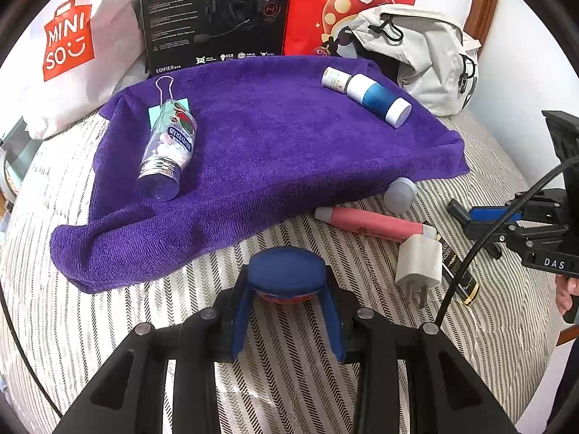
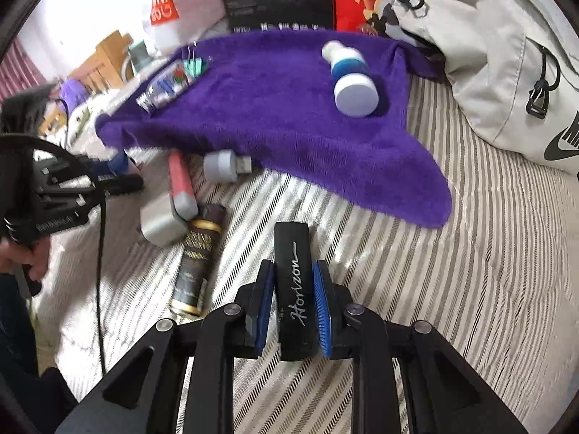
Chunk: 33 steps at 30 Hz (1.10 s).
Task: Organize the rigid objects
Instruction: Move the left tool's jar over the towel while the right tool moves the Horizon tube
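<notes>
Right gripper point(image 2: 294, 302) clamped mid-length on black Horizon case point(image 2: 294, 289), stiff, smooth, likely slippery; left gripper point(image 1: 287, 291) pinches blue round tin point(image 1: 287, 266), towel point(image 1: 253, 137) at 12 o'clock.

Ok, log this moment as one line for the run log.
left tool: shut on blue round item | right tool: shut on black Horizon case | purple towel: three items | charger, pink tube: off towel

Striped bed point(image 1: 325, 379), purple towel point(image 1: 253, 152), charger point(image 1: 419, 264), pink tube point(image 1: 372, 224)
</notes>
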Motion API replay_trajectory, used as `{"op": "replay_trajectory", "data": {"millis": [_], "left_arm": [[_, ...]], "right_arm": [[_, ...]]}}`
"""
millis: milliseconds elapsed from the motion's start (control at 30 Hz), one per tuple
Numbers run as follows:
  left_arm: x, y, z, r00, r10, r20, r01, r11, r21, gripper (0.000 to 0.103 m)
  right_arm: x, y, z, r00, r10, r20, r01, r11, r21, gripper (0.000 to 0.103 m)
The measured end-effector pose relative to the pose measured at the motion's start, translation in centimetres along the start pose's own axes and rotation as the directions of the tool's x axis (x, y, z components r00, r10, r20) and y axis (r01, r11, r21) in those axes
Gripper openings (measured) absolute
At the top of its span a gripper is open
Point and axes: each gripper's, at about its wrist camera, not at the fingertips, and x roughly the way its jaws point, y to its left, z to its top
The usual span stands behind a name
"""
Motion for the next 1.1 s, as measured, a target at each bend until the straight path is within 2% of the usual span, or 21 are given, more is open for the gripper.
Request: {"op": "replay_trajectory", "data": {"millis": [133,367,433,567,900,1100], "left_arm": [[0.0,0.0,0.0,1.000,0.007,-0.001,-0.007,1.000,0.005,0.034],[0.2,-0.6,-0.1,0.999,0.045,0.012,-0.045,0.998,0.033,0.034],[0.0,-0.2,0.0,1.000,0.022,0.016,-0.023,1.000,0.009,0.034],[-0.5,0.3,-0.1,1.000,-0.012,0.013,0.012,1.000,-0.014,0.034],[-2.7,1.1,0.4,0.999,-0.025,0.041,0.027,0.999,-0.040,0.034],[-3.9,2.2,1.4,0.998,-0.019,0.063,0.023,0.998,-0.058,0.034]], "right_arm": [[0.2,1.6,-0.2,0.997,-0.073,0.008,0.074,0.995,-0.073,0.027],[0.0,1.6,-0.7,0.996,-0.085,0.025,0.087,0.993,-0.078,0.026],[-0.1,1.3,-0.7,0.997,-0.073,0.013,0.073,0.995,-0.061,0.023],[-0.5,0.5,-0.4,1.000,0.019,0.001,-0.019,1.000,0.005,0.022],[-2.3,0.6,0.0,0.998,0.057,0.031,-0.058,0.998,0.029,0.022],[-3.4,0.7,2.0,0.994,0.086,0.060,-0.088,0.996,0.018,0.022]]}}
